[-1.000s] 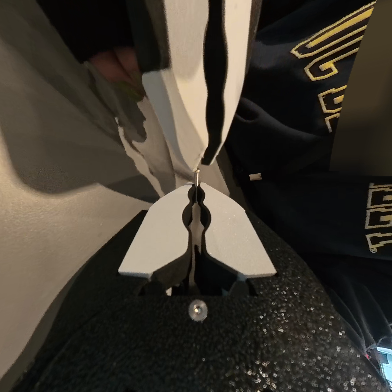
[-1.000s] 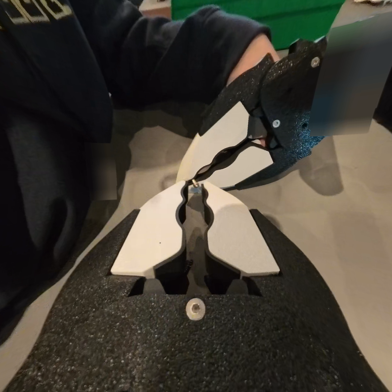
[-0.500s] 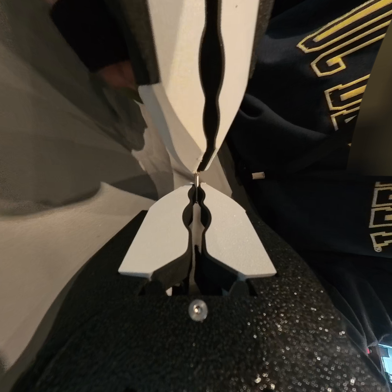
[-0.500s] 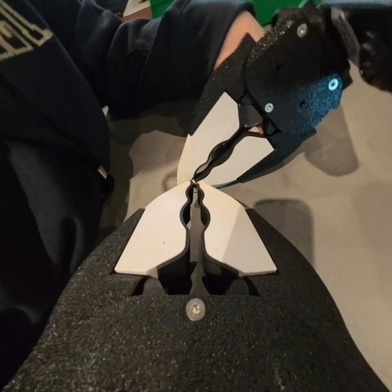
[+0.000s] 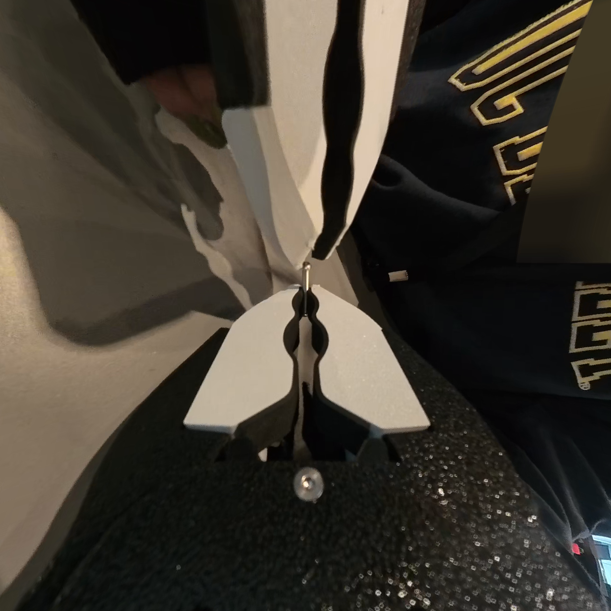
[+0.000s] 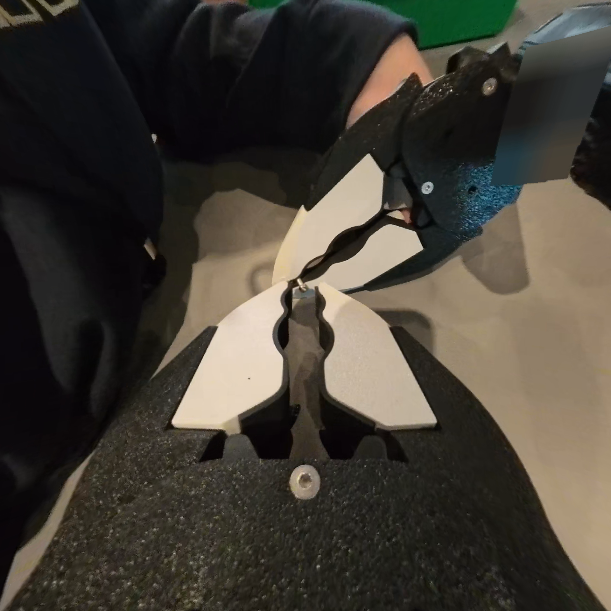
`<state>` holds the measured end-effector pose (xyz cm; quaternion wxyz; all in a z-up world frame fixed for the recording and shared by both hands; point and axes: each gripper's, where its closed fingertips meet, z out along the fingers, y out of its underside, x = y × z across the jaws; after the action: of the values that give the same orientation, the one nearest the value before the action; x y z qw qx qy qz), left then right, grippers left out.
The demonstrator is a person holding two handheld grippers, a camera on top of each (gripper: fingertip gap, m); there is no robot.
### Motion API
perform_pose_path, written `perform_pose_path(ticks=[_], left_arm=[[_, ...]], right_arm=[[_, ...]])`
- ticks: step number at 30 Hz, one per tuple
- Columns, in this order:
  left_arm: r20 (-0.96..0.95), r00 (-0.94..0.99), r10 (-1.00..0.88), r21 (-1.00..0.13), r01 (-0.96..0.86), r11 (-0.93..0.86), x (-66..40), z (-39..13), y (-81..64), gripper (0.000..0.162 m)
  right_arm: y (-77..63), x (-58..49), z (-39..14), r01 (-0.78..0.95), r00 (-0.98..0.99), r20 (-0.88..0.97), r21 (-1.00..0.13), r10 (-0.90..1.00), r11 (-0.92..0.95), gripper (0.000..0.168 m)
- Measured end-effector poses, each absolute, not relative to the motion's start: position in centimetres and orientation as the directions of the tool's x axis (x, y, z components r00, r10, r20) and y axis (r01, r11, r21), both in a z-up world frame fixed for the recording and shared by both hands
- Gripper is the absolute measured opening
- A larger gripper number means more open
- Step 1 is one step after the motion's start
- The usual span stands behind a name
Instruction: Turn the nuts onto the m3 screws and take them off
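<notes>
My left gripper (image 5: pixel 305 291) is shut on a thin metal m3 screw (image 5: pixel 306 277), whose tip sticks out past the white fingertips. My right gripper (image 5: pixel 319 256) comes in from above, tip to tip with it. In the right wrist view, my right gripper (image 6: pixel 303 291) has its jaws slightly apart around a small nut (image 6: pixel 305 294) that sits on the screw (image 6: pixel 299 281). The left gripper (image 6: pixel 297 276) reaches in from the upper right, shut on the screw. Both are held above the table.
A grey tabletop (image 6: pixel 496 363) lies below. A person's dark sweater with yellow letters (image 5: pixel 496 297) fills the right of the left wrist view, and a sleeve (image 6: pixel 264 82) and bare wrist (image 6: pixel 390 82) are close behind. A green box (image 6: pixel 429 20) stands at the far edge. My left and right fingertips are right by each other.
Half a second ago my right jaws were closed on the nut; now they stand apart around it, and the right gripper has turned. The left gripper still holds the screw.
</notes>
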<state>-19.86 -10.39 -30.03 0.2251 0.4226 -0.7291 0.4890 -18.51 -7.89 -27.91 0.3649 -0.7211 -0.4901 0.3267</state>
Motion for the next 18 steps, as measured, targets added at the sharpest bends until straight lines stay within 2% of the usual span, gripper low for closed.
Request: perform_pose_path(ticks=[12, 14, 18], left_arm=[[0.742, -0.542, -0.394, -0.523, -0.836, 0.165, -19.83, -30.03, -10.33, 0.001], [0.742, -0.542, -0.394, -0.523, -0.836, 0.165, -19.83, -30.04, -10.33, 0.001], [0.743, -0.541, -0.395, -0.522, -0.837, 0.163, -19.81, -30.02, -10.31, 0.001]], right_arm=[[-7.93, -18.78, -28.41, 0.457, 0.288, -0.149, -0.847, 0.946, -0.272, 0.005], [-7.94, -18.8, -28.44, 0.448, 0.328, -0.197, -0.828, 0.924, -0.336, 0.005], [-7.99, -18.86, -28.43, 0.358, 0.485, -0.381, -0.735, 0.787, -0.576, 0.005]])
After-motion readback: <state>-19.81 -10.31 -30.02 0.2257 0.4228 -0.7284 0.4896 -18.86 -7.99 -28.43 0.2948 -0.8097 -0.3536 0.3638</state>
